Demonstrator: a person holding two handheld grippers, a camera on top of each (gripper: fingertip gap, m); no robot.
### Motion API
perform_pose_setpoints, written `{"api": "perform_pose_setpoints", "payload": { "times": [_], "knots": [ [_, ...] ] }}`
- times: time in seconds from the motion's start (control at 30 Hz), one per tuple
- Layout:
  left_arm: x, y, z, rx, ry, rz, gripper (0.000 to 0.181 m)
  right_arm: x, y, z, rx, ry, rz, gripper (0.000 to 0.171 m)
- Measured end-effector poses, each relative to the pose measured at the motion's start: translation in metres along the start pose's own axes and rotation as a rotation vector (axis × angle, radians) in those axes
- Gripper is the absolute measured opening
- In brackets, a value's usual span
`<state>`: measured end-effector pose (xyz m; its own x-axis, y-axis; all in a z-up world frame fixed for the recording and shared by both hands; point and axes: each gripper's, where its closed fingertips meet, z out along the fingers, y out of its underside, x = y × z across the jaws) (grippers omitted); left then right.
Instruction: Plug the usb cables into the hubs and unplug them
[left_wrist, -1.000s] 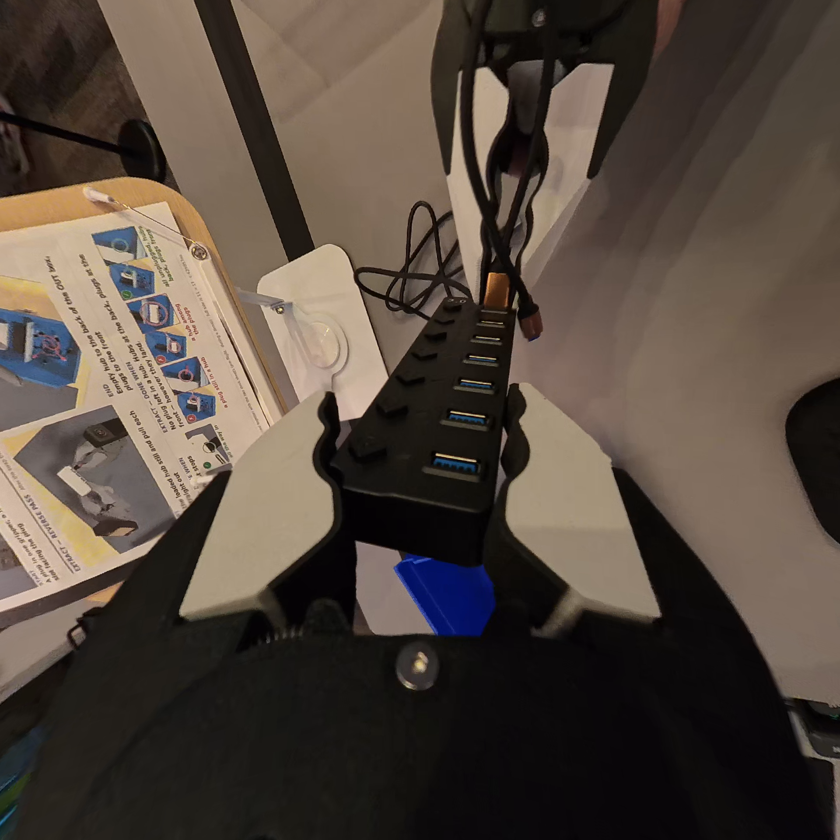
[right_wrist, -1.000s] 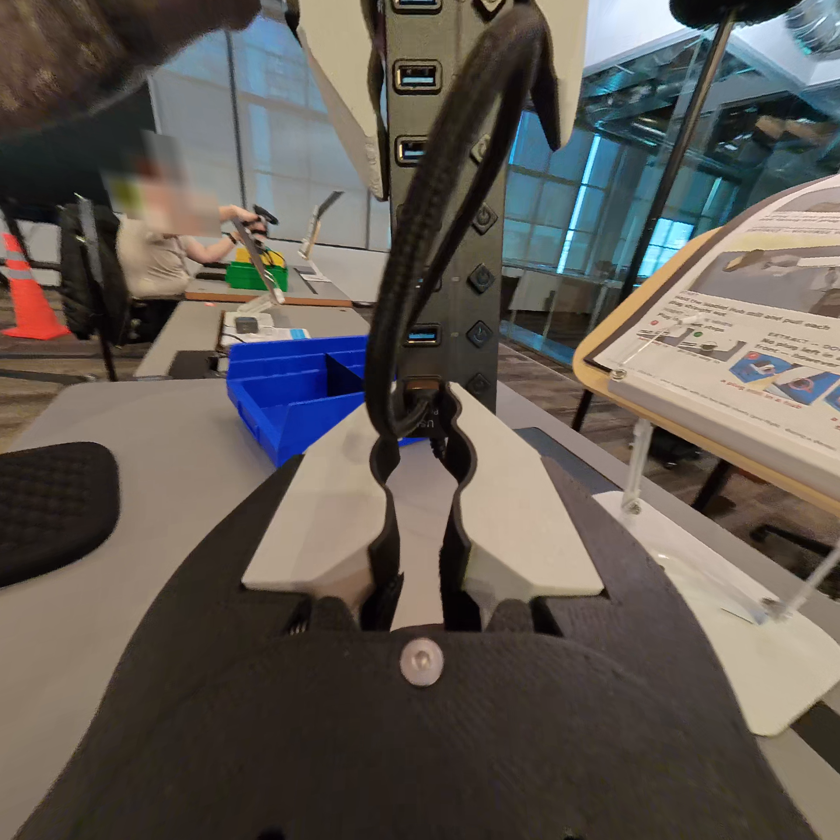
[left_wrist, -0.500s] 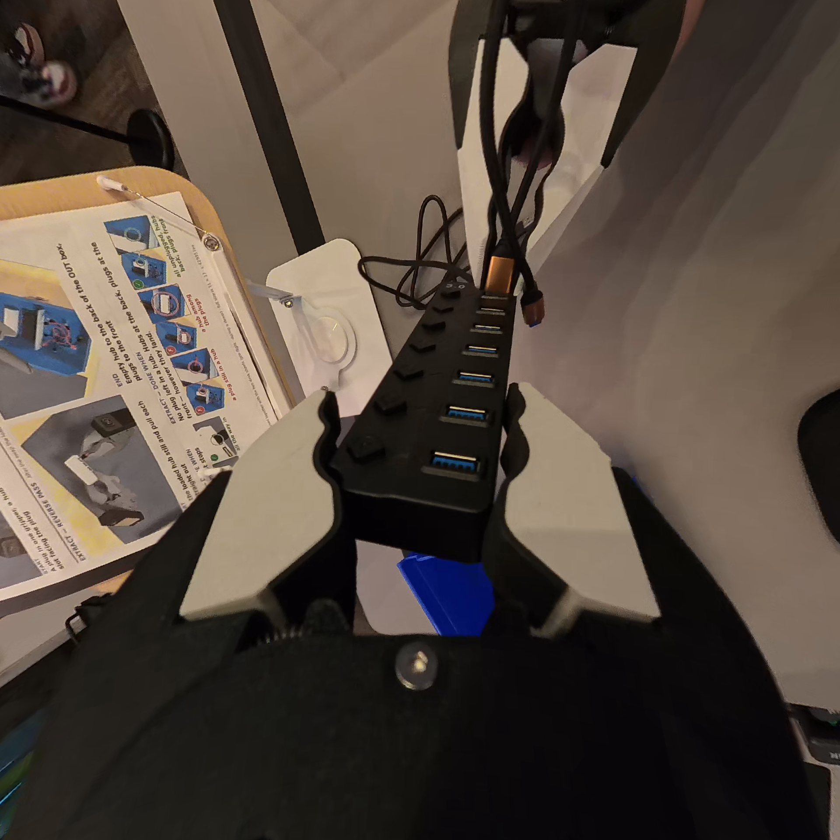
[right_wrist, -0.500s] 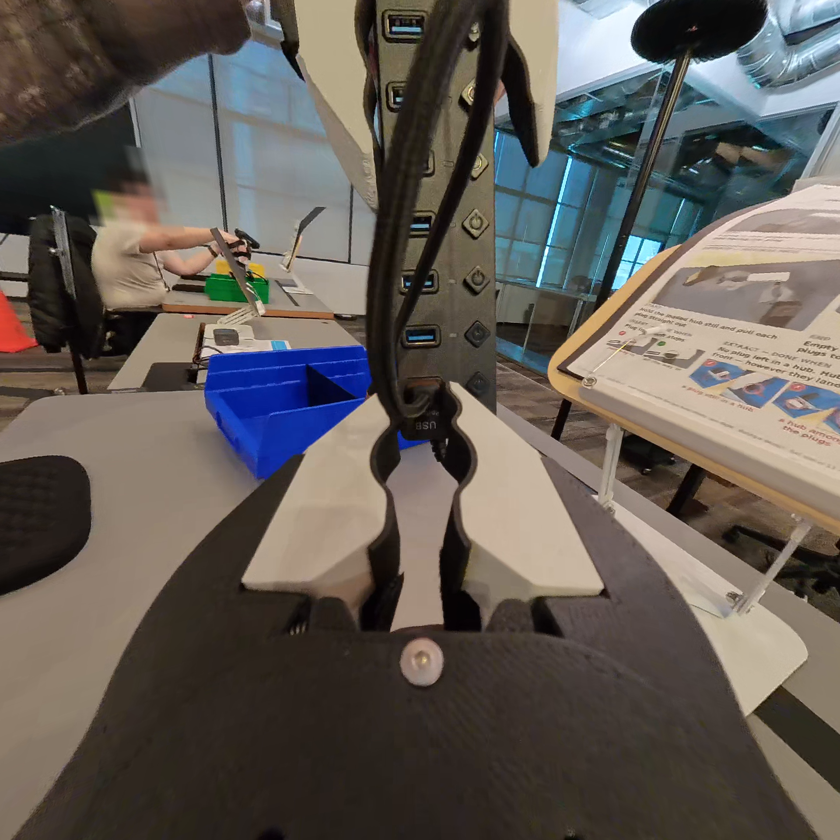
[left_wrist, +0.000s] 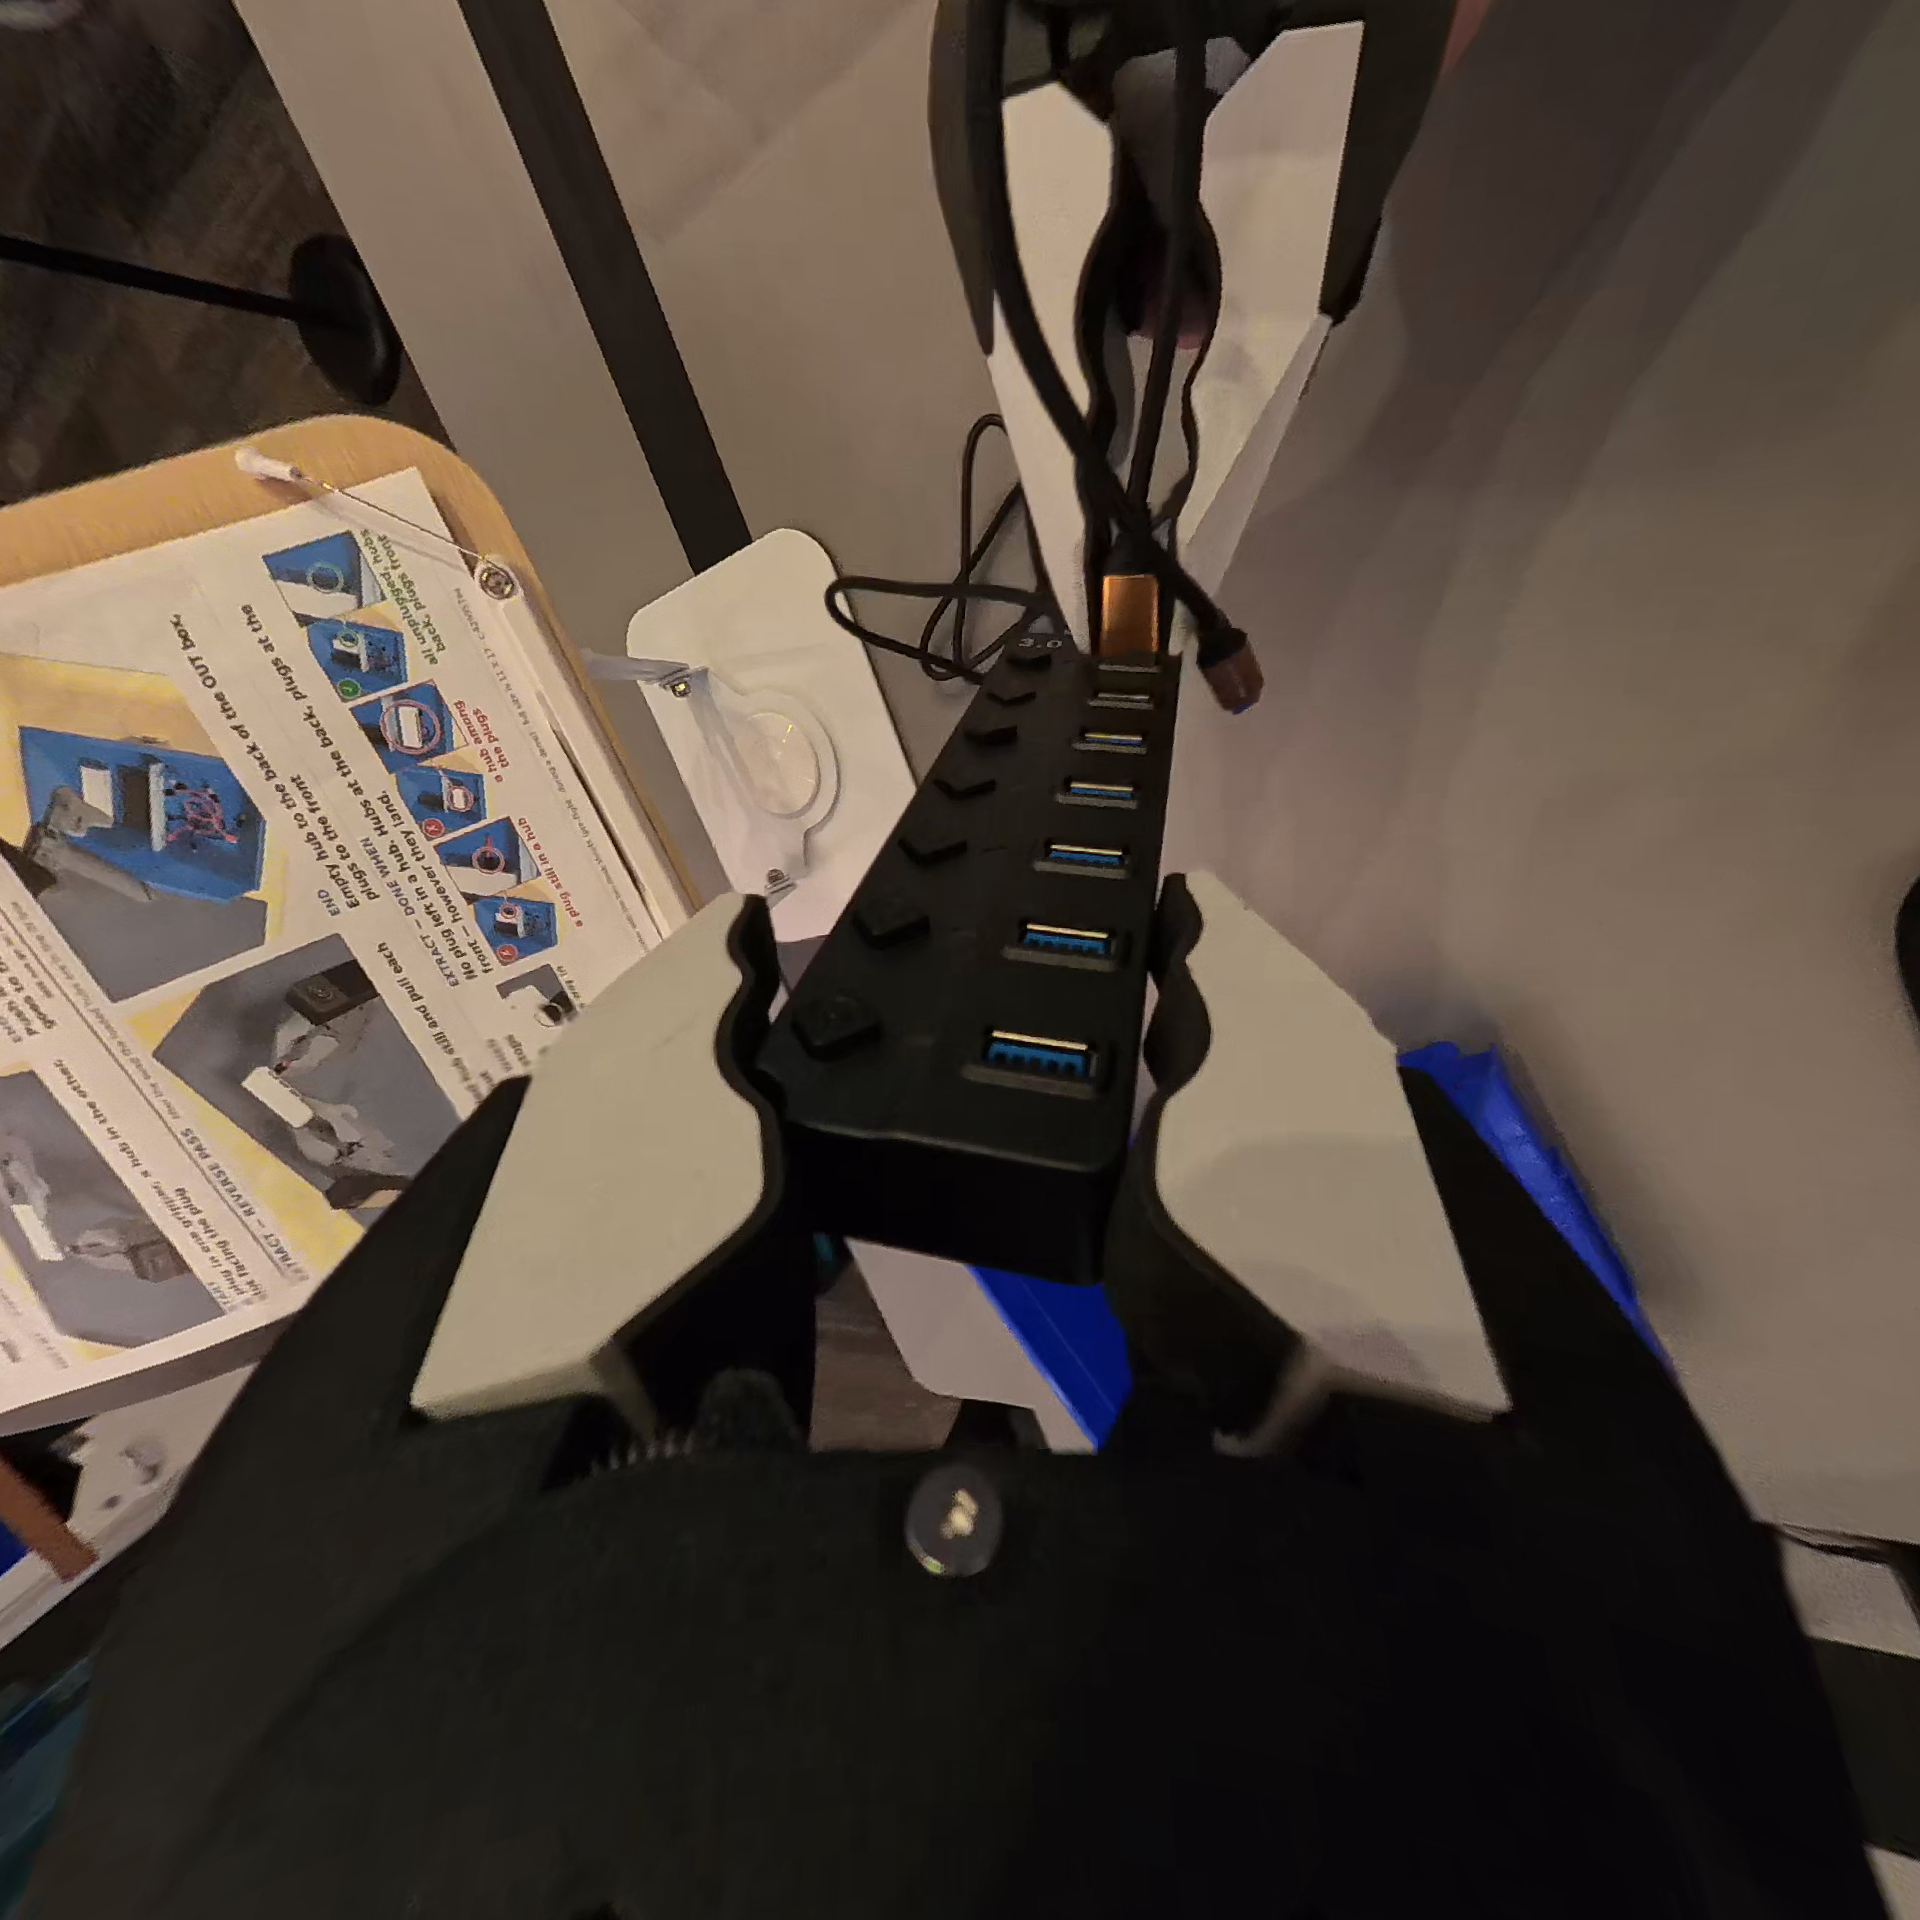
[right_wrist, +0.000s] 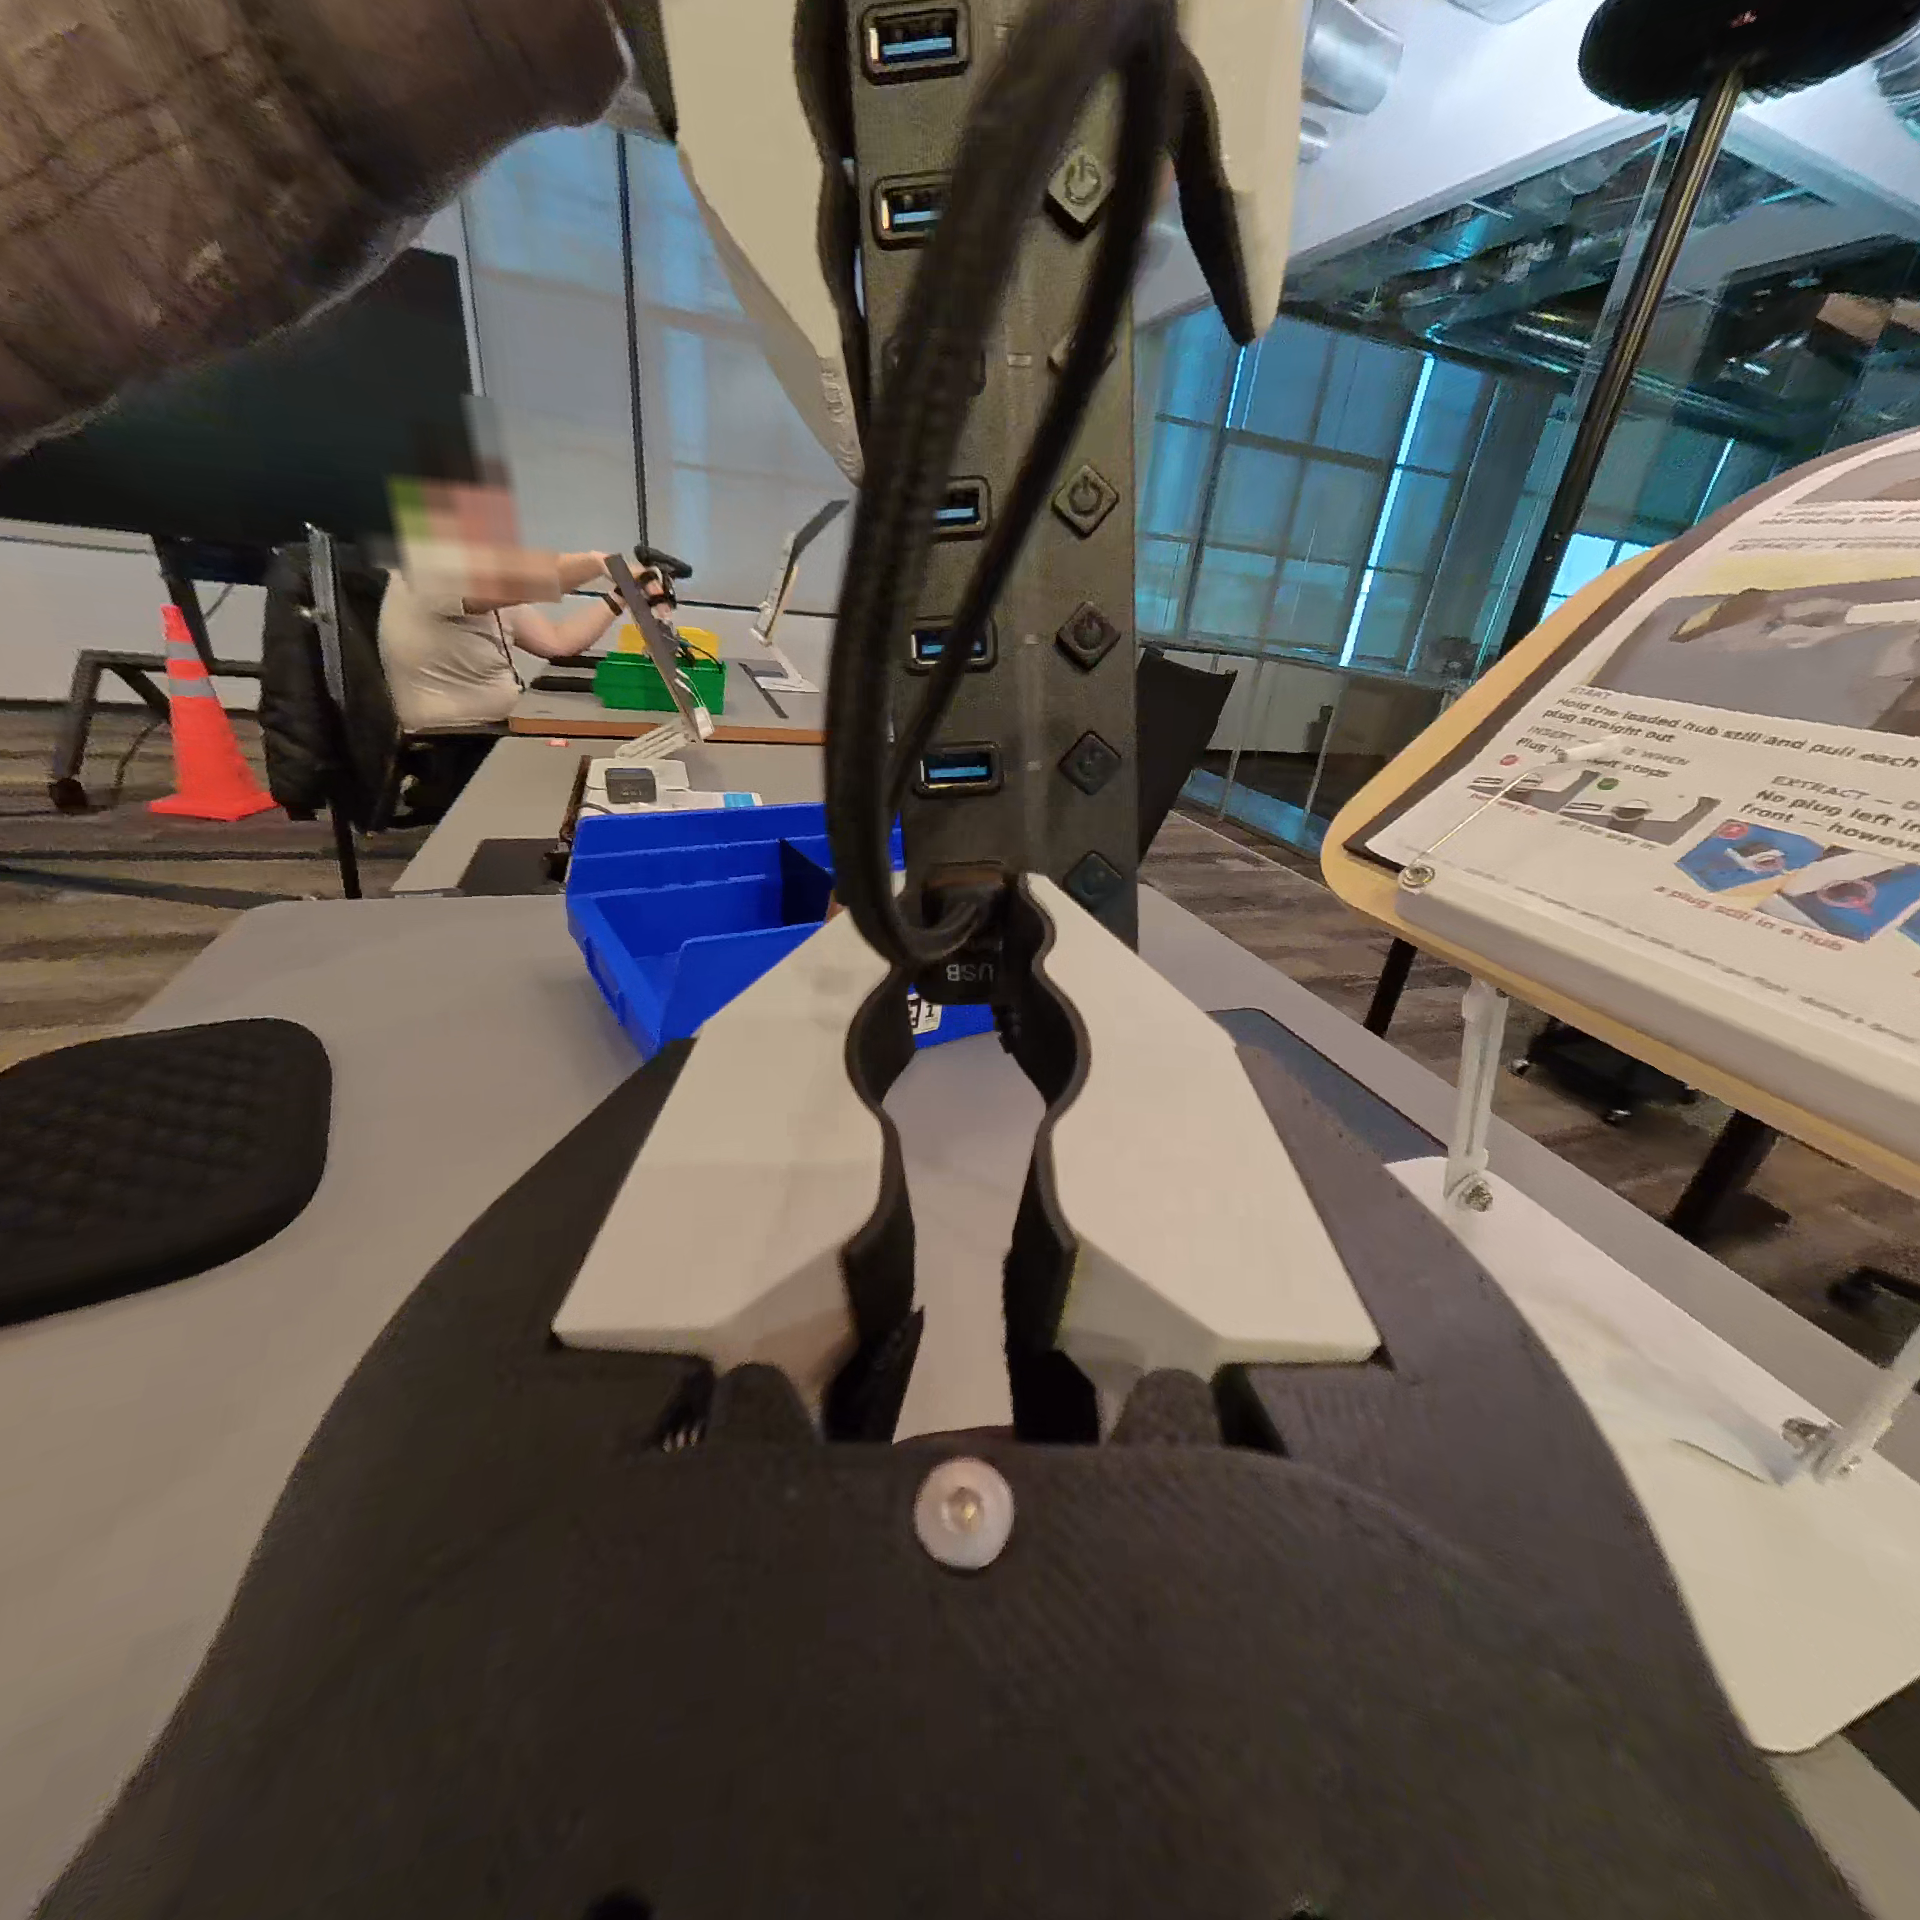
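1. The grey table (right_wrist: 343, 966) lies below the hub, with bare surface on the side away from the instruction board (left_wrist: 239, 862); the blue bin (right_wrist: 675, 914) sits on it behind the hub in the right wrist view.
2. The instruction board stands close beside the hub on one side, so sideways room is judged tighter there than on the bare side.
3. The black USB hub (left_wrist: 997, 987) is held above the table, its near end clamped between the jaws of the left gripper (left_wrist: 961, 1029); six ports nearest that gripper are seen empty.
4. The right gripper (right_wrist: 961, 935) is pressed together on the black USB plug (right_wrist: 966, 966), at the hub's far end from the left gripper.
5. Compared with half a second ago, the plug's orange-cased end (left_wrist: 1127, 613) has come down to the end port; insertion is judged nearly or fully done, though seating depth cannot be told.
6. A second loose plug (left_wrist: 1231, 675) hangs just beside the hub's far corner and could snag.
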<state>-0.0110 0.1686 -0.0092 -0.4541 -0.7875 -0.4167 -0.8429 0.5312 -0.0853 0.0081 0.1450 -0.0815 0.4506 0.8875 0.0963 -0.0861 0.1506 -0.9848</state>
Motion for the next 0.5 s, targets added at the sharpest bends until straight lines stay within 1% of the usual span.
{"api": "perform_pose_setpoints", "payload": {
  "times": [0.13,0.27,0.33,0.4,0.5],
  "knots": [
    [-0.001,0.000,-0.001,-0.004,-0.011,0.009,0.071,0.001,0.000,0.000,0.011,0.007,0.016,0.011],
    [-0.006,0.005,0.000,0.041,0.005,-0.079,0.071,0.006,-0.003,0.000,-0.025,0.129,-0.083,0.012],
    [-0.006,0.009,0.003,0.054,0.017,-0.106,0.071,0.007,-0.002,0.001,-0.042,0.160,-0.102,0.012],
    [-0.005,0.011,0.006,0.048,0.024,-0.110,0.071,0.007,0.001,0.001,-0.054,0.163,-0.107,0.012],
    [-0.002,0.012,0.007,0.021,0.015,-0.072,0.071,0.005,0.003,0.001,-0.039,0.101,-0.064,0.011]
  ]
}}
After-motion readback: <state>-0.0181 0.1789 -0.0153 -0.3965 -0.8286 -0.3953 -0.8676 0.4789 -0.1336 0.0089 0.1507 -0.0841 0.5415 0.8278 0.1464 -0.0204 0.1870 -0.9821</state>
